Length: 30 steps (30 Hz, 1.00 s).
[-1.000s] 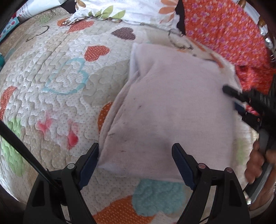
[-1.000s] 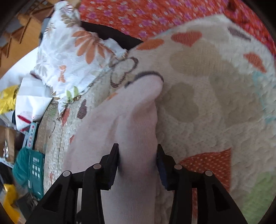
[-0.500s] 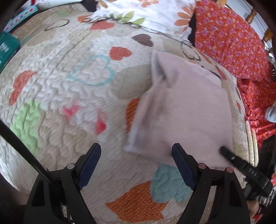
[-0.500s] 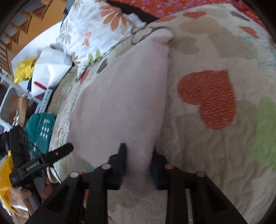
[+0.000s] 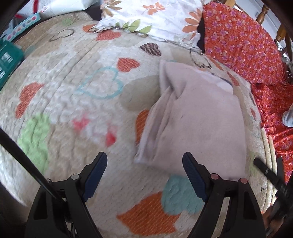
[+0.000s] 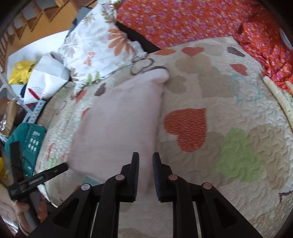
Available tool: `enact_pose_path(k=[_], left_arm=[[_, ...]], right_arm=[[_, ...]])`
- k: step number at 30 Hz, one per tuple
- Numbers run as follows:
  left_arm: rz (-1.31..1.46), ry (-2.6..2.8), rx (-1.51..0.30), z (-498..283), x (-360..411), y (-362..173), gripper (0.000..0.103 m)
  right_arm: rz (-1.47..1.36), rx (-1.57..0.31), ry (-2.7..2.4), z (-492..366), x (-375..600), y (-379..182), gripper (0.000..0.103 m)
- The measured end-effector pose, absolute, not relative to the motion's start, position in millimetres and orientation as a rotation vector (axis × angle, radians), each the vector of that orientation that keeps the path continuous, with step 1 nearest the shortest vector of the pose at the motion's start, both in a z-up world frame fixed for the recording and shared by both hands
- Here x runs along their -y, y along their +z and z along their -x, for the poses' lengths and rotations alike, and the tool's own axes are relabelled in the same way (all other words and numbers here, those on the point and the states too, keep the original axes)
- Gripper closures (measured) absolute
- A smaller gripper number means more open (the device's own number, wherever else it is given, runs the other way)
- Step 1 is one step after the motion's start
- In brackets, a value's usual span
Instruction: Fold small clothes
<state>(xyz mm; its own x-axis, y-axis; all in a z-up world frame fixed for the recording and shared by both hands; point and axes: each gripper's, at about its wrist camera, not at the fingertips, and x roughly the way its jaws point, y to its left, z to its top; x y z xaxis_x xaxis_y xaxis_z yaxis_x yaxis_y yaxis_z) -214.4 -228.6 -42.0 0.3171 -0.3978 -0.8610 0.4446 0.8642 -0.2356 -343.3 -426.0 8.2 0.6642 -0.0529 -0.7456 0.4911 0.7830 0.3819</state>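
A: Where's the pale pink folded cloth garment [image 5: 199, 120]?
B: Lying flat on the cream quilted bedspread with coloured hearts [image 5: 73, 95], toward its far right side in the left wrist view. Layered edges show along its left side, a small upturned corner at the far end.
A: Left tongs [image 5: 144, 172]?
B: Spread wide, holding nothing. They hover above the quilt just short of the garment's near edge; the near corner sits between the two blue-padded fingers [image 5: 191, 174] in the view, no contact visible.
A: Right tongs [image 6: 145, 174]?
B: Nearly together, a narrow gap, with the garment's near edge [image 6: 119, 128] in that gap. Blurred there, so I can't tell if they're actually pinching the cloth or merely above it.
A: Anything else?
B: White floral pillow [image 5: 152, 16] at the head of the bed, red-orange flowered fabric [image 5: 241, 45] along the right. Teal box [image 6: 27, 139] and a white bag [image 6: 45, 76] beside the bed. The left tongs show at lower left of the right wrist view.
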Motion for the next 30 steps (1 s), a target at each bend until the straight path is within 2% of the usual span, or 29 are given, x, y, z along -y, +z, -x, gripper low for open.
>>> enact_pose_path(k=[1, 2, 3, 5, 8, 13, 17, 24, 26, 30], left_arm=[[-0.056, -0.568, -1.115, 210.5, 234.8, -42.9, 0.020], [-0.068, -0.582, -1.118, 206.3, 241.2, -45.1, 0.024], [-0.086, -0.601, -1.131, 201.2, 248.3, -49.4, 0.049], [-0.104, -0.629, -1.194, 193.8, 257.2, -59.8, 0.092], [-0.035, -0.606, -1.212, 187.8, 248.5, -59.2, 0.092], [-0.061, -0.529, -1.191, 181.0, 244.2, -61.3, 0.095], [-0.069, -0.520, -1.187, 181.2, 245.7, -66.3, 0.095], [-0.086, -0.528, -1.181, 187.6, 243.4, -57.6, 0.092], [-0.052, -0.538, -1.175, 185.5, 237.5, -47.8, 0.088], [-0.012, -0.518, -1.142, 160.0, 240.5, -35.5, 0.068]], right_arm=[[-0.605, -0.794, -0.323, 343.5, 420.9, 6.1, 0.075], [-0.606, -0.797, -0.318, 340.5, 417.2, 3.1, 0.073], [-0.613, -0.805, -0.313, 339.1, 414.9, -1.4, 0.073], [-0.633, -0.811, -0.306, 339.2, 415.3, -7.0, 0.073], [-0.657, -0.802, -0.306, 342.6, 420.3, -10.4, 0.073], [-0.637, -0.750, -0.289, 344.6, 417.4, -2.4, 0.068], [-0.666, -0.727, -0.170, 335.2, 406.8, -4.6, 0.068], [-0.804, -0.847, -0.076, 312.4, 394.0, -54.2, 0.072], [-0.729, -0.856, -0.092, 311.2, 385.0, -47.1, 0.072], [-0.617, -0.861, -0.102, 308.6, 371.8, -27.7, 0.072]])
